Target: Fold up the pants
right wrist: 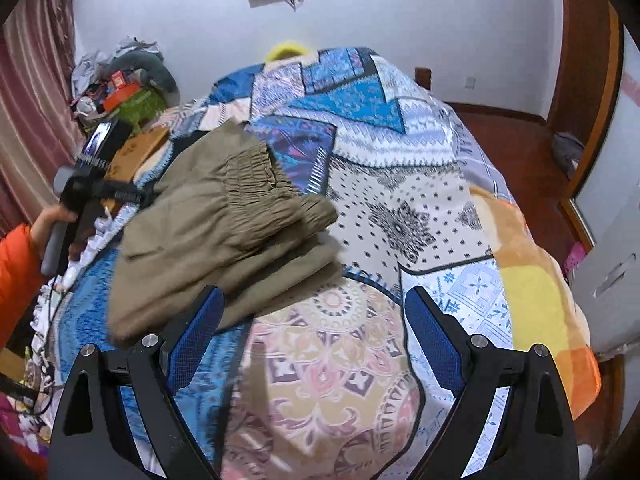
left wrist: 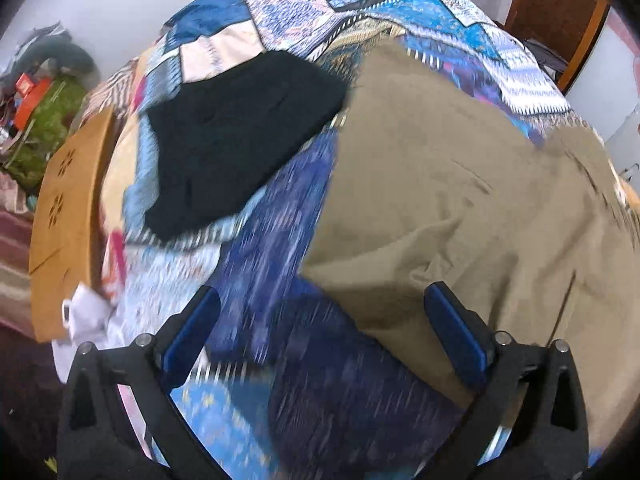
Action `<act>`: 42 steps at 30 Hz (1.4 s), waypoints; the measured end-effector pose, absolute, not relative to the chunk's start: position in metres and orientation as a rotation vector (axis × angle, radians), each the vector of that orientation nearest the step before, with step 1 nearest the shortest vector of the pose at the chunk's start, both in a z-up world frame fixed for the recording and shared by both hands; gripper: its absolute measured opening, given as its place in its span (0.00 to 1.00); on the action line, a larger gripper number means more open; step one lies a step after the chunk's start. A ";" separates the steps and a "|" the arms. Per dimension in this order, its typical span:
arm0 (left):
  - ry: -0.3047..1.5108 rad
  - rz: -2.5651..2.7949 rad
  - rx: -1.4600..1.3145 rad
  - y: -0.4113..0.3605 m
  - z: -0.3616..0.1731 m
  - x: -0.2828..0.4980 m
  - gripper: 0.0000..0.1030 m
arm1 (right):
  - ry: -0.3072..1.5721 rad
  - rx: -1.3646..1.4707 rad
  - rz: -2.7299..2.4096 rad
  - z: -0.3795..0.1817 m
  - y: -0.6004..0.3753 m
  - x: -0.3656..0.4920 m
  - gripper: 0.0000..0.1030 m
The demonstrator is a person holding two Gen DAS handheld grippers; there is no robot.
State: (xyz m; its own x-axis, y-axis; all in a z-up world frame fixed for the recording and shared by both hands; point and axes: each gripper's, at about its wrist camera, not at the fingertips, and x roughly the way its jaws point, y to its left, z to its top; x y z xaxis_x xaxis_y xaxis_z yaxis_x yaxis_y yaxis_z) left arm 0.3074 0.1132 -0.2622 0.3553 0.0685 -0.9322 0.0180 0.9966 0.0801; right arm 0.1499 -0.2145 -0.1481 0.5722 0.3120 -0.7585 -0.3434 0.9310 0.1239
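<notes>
The khaki pants (right wrist: 224, 232) lie folded in a thick stack on the patterned bedspread (right wrist: 400, 168), elastic waistband on top. In the left wrist view the pants (left wrist: 460, 200) fill the right half. My left gripper (left wrist: 320, 312) is open and empty, hovering over the pants' near left edge; it also shows at the left of the right wrist view (right wrist: 100, 184), held in a hand. My right gripper (right wrist: 316, 308) is open and empty, just in front of the stack's near edge.
A folded black garment (left wrist: 240, 144) lies on the bed left of the pants. An orange-brown board (left wrist: 68, 208) sits at the bed's left side. Clutter (right wrist: 120, 88) is piled by the wall, a curtain at left. An orange blanket (right wrist: 532, 280) drapes the right edge.
</notes>
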 end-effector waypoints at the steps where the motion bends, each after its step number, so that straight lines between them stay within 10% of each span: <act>1: 1.209 0.033 0.073 0.116 -0.261 0.296 1.00 | 0.872 -0.036 0.396 -0.145 -0.211 0.147 0.88; 13: 1.076 -0.020 0.038 0.093 -0.240 0.208 1.00 | 0.884 -0.030 0.474 -0.166 -0.172 0.156 0.86; 21: 1.024 0.048 0.111 0.112 -0.232 0.207 0.92 | 0.927 0.011 0.440 -0.190 -0.179 0.170 0.53; 42: 0.896 -0.044 0.043 0.120 -0.186 0.225 0.84 | 0.878 0.035 0.430 -0.164 -0.202 0.208 0.53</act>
